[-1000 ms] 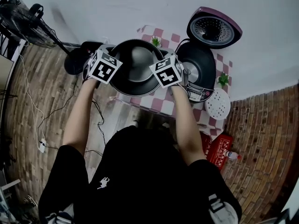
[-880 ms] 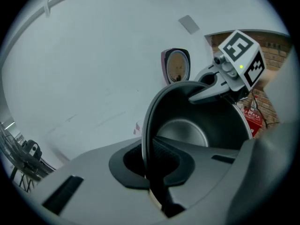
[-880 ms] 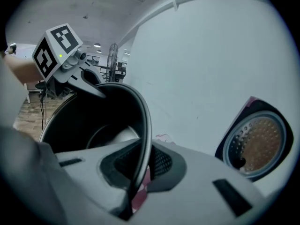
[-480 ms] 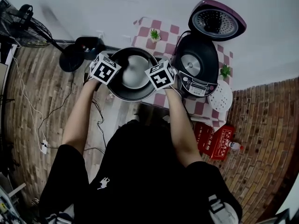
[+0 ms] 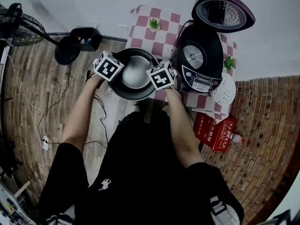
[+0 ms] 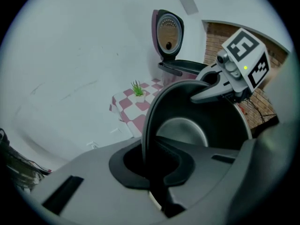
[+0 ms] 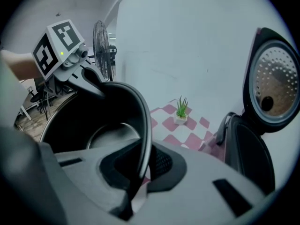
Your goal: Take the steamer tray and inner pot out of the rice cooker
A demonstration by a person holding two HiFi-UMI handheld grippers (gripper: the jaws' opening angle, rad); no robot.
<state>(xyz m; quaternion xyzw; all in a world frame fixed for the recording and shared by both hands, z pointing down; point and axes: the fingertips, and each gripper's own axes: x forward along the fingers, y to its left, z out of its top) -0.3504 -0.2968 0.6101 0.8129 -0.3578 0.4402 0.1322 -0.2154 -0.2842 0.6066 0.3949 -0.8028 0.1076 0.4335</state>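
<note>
The dark inner pot (image 5: 136,76) hangs between my two grippers, over the near left part of the checked table (image 5: 161,34). My left gripper (image 5: 111,71) is shut on the pot's left rim, which runs between its jaws in the left gripper view (image 6: 152,172). On the opposite rim my right gripper (image 5: 157,78) is shut too, as the right gripper view shows (image 7: 138,172). The pot (image 6: 197,125) (image 7: 93,125) is empty. The white steamer tray (image 5: 224,92) lies on the table right of the rice cooker (image 5: 199,60), whose lid (image 5: 224,11) stands open. Whether the pot touches the table is hidden.
Two small potted plants (image 5: 153,23) (image 5: 228,62) stand on the table. A red box (image 5: 215,130) and a bottle lie on the brick-patterned floor at the right. A fan (image 5: 18,27), a black base (image 5: 79,43) and cables are at the left. A white wall runs behind.
Both grippers have come down with the pot, away from the camera. It now sits lower and nearer the table's left front, beside the cooker.
</note>
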